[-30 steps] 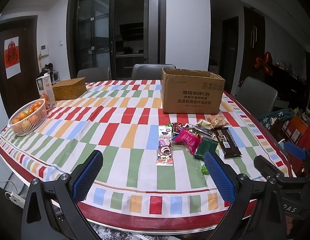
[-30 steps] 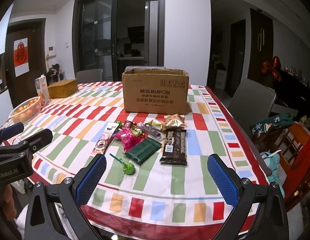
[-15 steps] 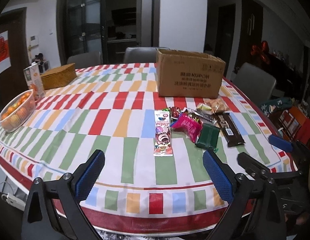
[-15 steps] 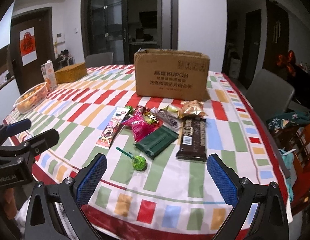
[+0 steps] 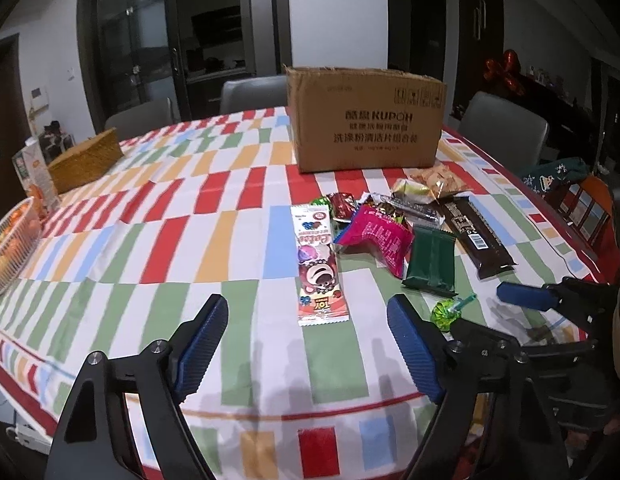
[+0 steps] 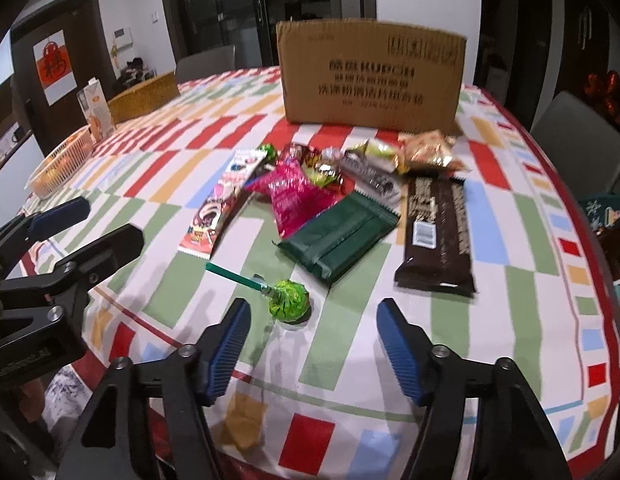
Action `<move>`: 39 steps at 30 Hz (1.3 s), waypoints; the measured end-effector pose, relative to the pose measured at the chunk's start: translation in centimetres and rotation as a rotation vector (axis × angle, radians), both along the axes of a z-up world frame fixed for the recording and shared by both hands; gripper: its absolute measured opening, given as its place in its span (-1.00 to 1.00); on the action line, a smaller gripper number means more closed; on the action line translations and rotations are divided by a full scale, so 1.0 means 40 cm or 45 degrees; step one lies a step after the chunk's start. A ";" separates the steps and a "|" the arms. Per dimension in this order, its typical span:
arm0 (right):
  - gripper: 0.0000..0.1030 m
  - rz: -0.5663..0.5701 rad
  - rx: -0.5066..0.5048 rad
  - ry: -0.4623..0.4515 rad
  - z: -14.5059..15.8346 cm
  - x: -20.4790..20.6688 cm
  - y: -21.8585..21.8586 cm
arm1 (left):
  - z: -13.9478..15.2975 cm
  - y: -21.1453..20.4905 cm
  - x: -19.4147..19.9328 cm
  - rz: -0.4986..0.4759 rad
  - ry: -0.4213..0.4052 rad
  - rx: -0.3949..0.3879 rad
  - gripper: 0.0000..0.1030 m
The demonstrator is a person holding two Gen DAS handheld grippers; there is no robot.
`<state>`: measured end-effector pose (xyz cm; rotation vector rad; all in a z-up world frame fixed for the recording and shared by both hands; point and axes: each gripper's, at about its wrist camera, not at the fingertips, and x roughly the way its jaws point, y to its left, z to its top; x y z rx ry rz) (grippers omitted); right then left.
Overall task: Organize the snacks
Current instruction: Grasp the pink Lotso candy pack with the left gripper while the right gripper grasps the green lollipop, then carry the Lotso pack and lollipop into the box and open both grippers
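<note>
Across the whole scene, a table (image 5: 238, 264) under a tablecloth of red, green, orange and blue blocks. Toward its far edge, an open brown cardboard box (image 5: 366, 128) (image 6: 370, 76), printed side facing the cameras. Near the far left corner, a woven box (image 5: 86, 160) with a drink carton (image 5: 34, 172) beside it, and at the left edge a white wire basket of oranges (image 5: 10, 248). Between the cardboard box and the near edge, a loose pile of snacks: a long dark brown chocolate bar (image 6: 436, 232) (image 5: 476, 236) on the right of the pile, a long white cartoon-printed packet (image 5: 320, 268) (image 6: 218, 204) on the left, a crinkled pink packet (image 6: 298, 196) (image 5: 378, 236) between them, a flat dark green packet (image 6: 342, 232) (image 5: 430, 264) just nearer, touching the pink one, and small foil-wrapped pieces (image 6: 430, 152) close to the box. Nearest the near edge, apart from the pile, a green-wrapped lollipop (image 6: 290, 300) (image 5: 446, 314), stick pointing left. Hovering above the near edge, left gripper (image 5: 308, 348) with blue pads closing, nothing between them, only cloth below the white packet. Beside it, right gripper (image 6: 310, 350) likewise closing, spread either side of the lollipop's near side, pads not touching it.
</note>
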<state>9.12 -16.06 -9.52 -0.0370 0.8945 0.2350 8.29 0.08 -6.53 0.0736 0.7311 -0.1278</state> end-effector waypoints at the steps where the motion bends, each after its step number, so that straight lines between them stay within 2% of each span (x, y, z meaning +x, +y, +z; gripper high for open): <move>1: 0.18 0.003 0.000 0.016 -0.005 0.007 0.002 | -0.008 0.000 0.014 -0.007 0.012 -0.006 0.54; 13: -0.21 0.055 0.035 0.090 -0.043 0.061 0.022 | -0.076 -0.019 0.144 -0.029 0.104 -0.024 0.29; 17: -0.29 0.056 0.047 0.091 -0.043 0.067 0.023 | -0.098 -0.023 0.175 -0.035 0.142 -0.044 0.15; 20: -0.45 0.061 0.045 0.090 -0.045 0.072 0.027 | -0.110 -0.028 0.189 -0.040 0.159 -0.041 0.02; 25: -0.46 0.060 0.062 0.092 -0.047 0.079 0.025 | -0.131 -0.028 0.209 -0.055 0.210 -0.069 -0.23; 27: -0.46 0.058 0.065 0.091 -0.047 0.080 0.024 | -0.132 -0.028 0.210 -0.052 0.197 -0.066 -0.35; 33: -0.46 0.056 0.071 0.082 -0.043 0.083 0.025 | -0.129 -0.023 0.208 -0.065 0.202 -0.093 -0.42; 39: -0.46 0.070 0.091 0.046 -0.026 0.070 0.024 | -0.088 -0.017 0.171 -0.042 0.146 -0.078 -0.42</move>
